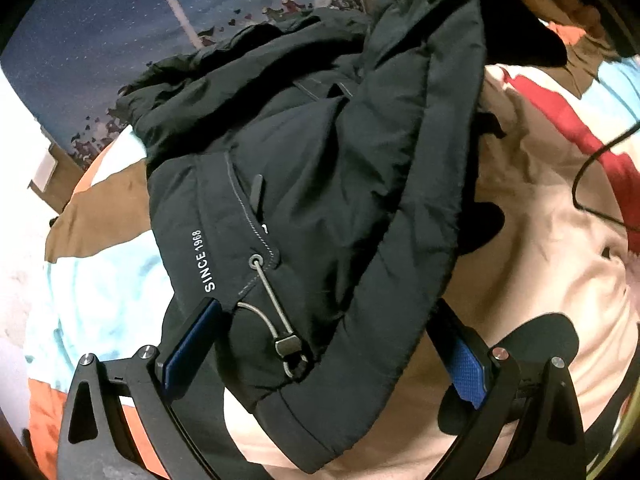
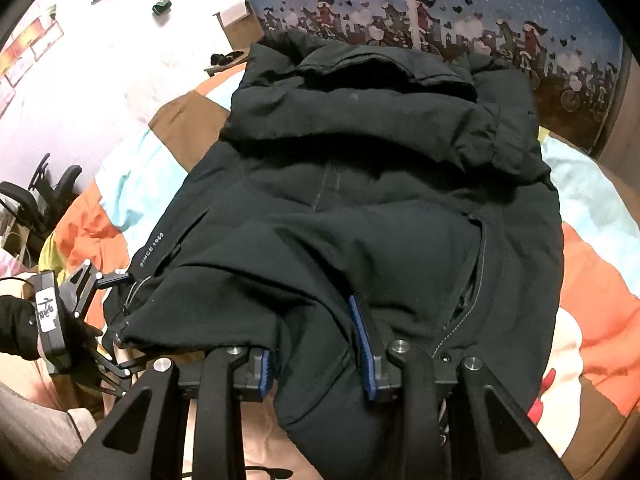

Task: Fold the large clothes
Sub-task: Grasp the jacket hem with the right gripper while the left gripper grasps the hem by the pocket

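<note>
A large black padded jacket [image 2: 360,184] printed "SINCE 1968" lies on a bed with a colourful patchwork quilt [image 2: 132,184]. In the left wrist view the jacket [image 1: 312,168] fills the middle, its hem with a drawcord toggle [image 1: 288,346] lying between the spread fingers. My left gripper [image 1: 328,344] is open around that hem corner; it also shows in the right wrist view [image 2: 100,320] at the jacket's left hem. My right gripper [image 2: 316,344] has a fold of the jacket's hem between its blue pads [image 2: 360,332], with the jaws partly closed on the cloth.
A blue curtain [image 2: 500,4] with a cartoon border hangs behind the bed. A black cable [image 1: 588,184] lies on the quilt to the right. A dark garment pile [image 1: 560,8] sits at the far right. White floor [image 2: 100,60] lies left of the bed.
</note>
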Action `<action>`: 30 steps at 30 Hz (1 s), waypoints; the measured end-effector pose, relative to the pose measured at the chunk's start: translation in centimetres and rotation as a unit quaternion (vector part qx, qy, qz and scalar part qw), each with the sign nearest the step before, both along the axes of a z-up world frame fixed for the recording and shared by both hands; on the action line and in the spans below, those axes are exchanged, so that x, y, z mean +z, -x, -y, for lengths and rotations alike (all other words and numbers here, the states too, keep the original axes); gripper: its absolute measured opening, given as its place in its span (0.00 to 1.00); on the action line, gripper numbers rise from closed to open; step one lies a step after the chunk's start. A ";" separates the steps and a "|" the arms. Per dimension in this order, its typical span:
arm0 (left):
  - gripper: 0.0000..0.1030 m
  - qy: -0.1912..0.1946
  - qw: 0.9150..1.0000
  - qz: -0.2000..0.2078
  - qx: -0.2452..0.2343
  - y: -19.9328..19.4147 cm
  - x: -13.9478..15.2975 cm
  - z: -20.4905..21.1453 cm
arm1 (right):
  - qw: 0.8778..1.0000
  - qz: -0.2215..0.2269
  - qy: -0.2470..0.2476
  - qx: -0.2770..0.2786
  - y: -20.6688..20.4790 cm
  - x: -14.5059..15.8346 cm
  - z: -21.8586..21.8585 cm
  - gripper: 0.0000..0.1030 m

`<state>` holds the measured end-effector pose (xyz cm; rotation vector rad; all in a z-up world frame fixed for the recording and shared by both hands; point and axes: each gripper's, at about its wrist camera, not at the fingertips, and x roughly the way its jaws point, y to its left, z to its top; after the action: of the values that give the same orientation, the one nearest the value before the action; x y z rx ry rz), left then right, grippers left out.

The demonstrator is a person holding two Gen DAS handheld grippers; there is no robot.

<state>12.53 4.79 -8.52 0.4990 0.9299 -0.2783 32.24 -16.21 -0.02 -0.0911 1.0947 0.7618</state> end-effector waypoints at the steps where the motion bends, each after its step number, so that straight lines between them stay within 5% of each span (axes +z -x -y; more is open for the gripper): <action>1: 0.96 0.000 1.000 0.005 0.004 -0.1 0.2 -0.2 | 1.000 0.000 -0.001 -0.001 0.0 0.0 0.1 0.30; 6: 0.88 -0.001 0.999 0.049 0.015 0.0 1.9 -0.7 | 1.000 -0.001 -0.011 -0.009 -0.1 0.2 0.6 0.30; 11: 0.33 -0.004 0.998 0.056 -0.011 0.7 2.6 0.0 | 1.000 0.009 -0.013 -0.009 0.3 0.4 1.2 0.29; 14: 0.18 -0.009 0.998 0.055 -0.025 1.1 2.7 0.7 | 1.000 0.021 -0.005 -0.004 0.7 0.3 1.2 0.27; 20: 0.08 0.021 0.998 0.060 -0.017 0.7 4.0 -0.1 | 0.998 0.054 0.017 0.013 2.4 0.0 1.6 0.16; 30: 0.06 0.061 0.993 0.097 -0.019 3.1 7.9 -0.3 | 0.997 0.069 0.018 0.028 7.3 0.0 5.1 0.12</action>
<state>9.48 5.09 -0.62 0.4237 0.7111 -0.3125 24.96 -21.26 -0.02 -0.2039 0.9775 0.7746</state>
